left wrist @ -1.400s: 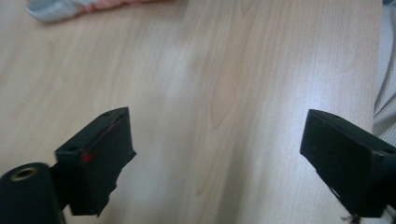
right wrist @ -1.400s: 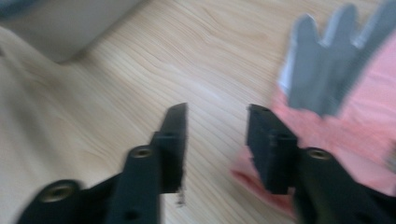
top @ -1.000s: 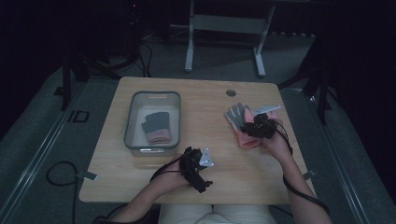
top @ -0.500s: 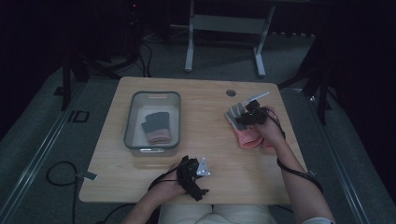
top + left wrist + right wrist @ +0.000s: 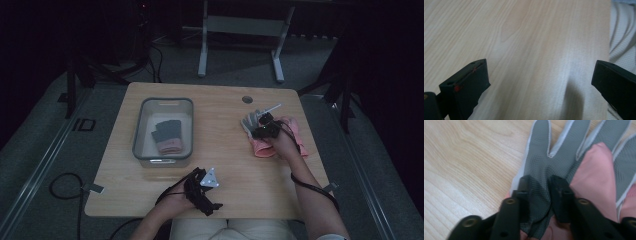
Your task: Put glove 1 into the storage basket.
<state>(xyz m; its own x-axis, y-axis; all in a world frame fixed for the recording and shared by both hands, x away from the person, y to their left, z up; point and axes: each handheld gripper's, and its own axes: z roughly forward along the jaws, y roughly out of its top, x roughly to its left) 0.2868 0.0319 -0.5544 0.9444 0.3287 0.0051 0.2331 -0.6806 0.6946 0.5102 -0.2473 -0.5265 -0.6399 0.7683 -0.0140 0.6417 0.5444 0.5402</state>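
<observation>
Closing just now, my right gripper (image 5: 537, 192) has dropped onto the grey glove (image 5: 554, 162), pinching a fold. Left gripper (image 5: 537, 82) gapes over bare table (image 5: 524, 37). Two gloves right, two in the bin (image 5: 142, 150).

right gripper (image 5: 537, 185) fingers just closing to a pinch; left gripper (image 5: 537, 75) fingers wide apart.

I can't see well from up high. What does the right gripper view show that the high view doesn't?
Right gripper view: the right gripper has just been closing, and its jaws pinch a fold of the grey glove, whose dotted weave shows. High view: the clear bin holding another glove, and the left gripper near the table's front edge. Both: the grey glove, pink fabric and wood tabletop.
</observation>
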